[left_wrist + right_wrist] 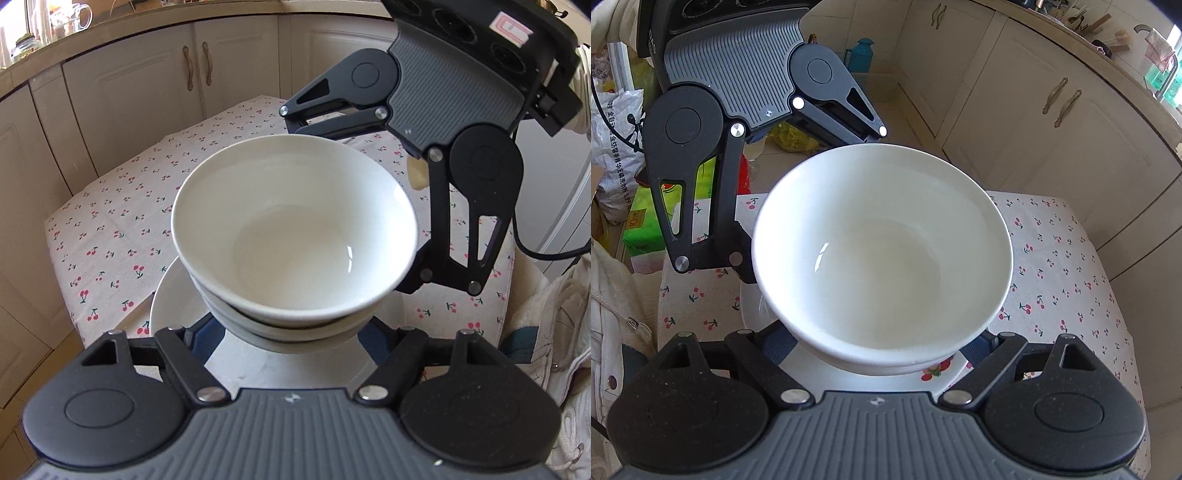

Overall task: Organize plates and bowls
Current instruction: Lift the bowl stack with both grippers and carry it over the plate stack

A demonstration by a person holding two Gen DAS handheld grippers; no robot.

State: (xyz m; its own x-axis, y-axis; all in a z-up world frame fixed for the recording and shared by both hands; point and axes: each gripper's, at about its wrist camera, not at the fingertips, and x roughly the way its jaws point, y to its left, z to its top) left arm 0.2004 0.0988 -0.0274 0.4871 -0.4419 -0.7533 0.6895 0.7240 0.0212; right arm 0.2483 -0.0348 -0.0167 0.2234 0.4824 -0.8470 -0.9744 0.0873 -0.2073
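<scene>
White glazed bowls nested in a stack, standing on a white plate over a cherry-print tablecloth, cream cabinets behind. Left gripper and right gripper set on opposite sides of the stack, jaws spread around its lower part. Pads hidden beneath the bowls; contact impossible to tell.

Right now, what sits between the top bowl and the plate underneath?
At least one more white bowl, nested under the top bowl and above the plate; the left wrist view shows its rim best.
</scene>
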